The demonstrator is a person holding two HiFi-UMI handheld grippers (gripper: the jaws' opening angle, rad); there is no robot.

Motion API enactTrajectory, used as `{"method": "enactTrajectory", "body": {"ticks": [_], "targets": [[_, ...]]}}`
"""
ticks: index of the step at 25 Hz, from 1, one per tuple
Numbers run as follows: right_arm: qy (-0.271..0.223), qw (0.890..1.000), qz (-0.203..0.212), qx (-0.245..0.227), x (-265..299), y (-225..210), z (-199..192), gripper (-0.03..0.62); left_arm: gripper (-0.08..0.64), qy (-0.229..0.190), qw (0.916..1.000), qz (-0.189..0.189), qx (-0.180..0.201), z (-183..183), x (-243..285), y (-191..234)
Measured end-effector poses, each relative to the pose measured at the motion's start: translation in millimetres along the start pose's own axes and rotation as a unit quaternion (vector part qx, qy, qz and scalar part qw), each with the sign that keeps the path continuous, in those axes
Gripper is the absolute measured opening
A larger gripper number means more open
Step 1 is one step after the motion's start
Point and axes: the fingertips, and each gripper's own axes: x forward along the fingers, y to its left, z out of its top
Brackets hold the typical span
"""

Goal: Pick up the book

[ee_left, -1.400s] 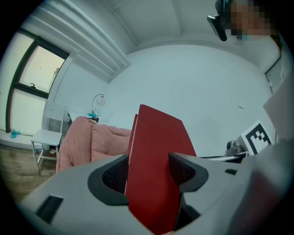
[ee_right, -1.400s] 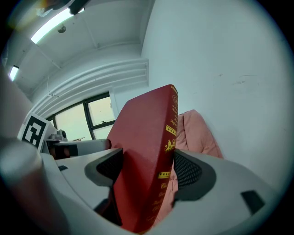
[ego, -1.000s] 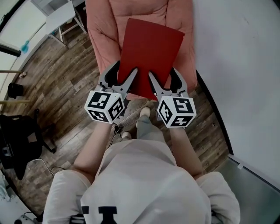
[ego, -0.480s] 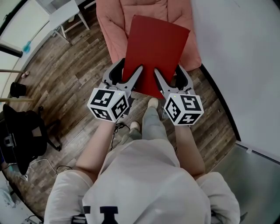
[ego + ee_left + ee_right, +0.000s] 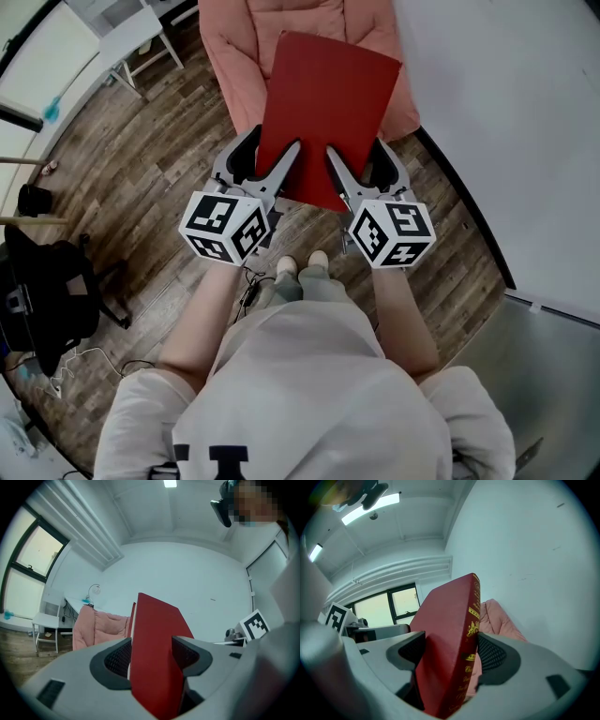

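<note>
The left gripper [image 5: 265,161], a grey two-jaw clamp with a black-and-white marker cube at its back, is pinched on the near left corner of the flat red hardcover book [image 5: 328,98]. In the left gripper view both ribbed pads press on the red covers. A thin white line of pages shows on the outer side, so this is the book's opening edge. Risk: if pad pressure eases here, the covers can part and the page block can sag out of the clamp.

The book hangs in the air, lying near flat, clear of any support. Its far edge reaches over the front edge of the pink padded seat cushion [image 5: 234,42]. Its near edge is above the brown wood-plank floor [image 5: 141,159], just ahead of the person's feet [image 5: 302,267]. Risk: the hold is on the near edge only, so the whole weight levers on the pads. A jerk or a downward tip can drop the far edge and slide the book out forward.

The right gripper [image 5: 361,167], of the same build, is clamped on the near right corner, across the spine with its gold print. This side looks stiffer. Risk: if the two hands drift apart, twist or rise unevenly, the book is wrenched and one clamp can lose it. The white wall [image 5: 506,112] stands near on the right, and a swing that way can strike the book's edge.
</note>
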Motion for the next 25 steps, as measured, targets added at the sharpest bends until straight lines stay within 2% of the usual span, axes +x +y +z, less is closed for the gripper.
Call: {"method": "enactTrajectory", "body": {"ticks": [13, 25], "targets": [[-0.018, 1.000, -0.002, -0.002, -57.4, 1.3, -2.4, 0.344, 0.259, -0.011, 0.9998, -0.012, 0.012, -8.6, -29.7, -48.7], [-0.020, 1.000, 0.007, -0.006, -181.2, 21.2, -28.4, 0.345, 0.256, -0.029, 0.9995, -0.008, 0.007, -41.0, -115.8, -142.3]]}}
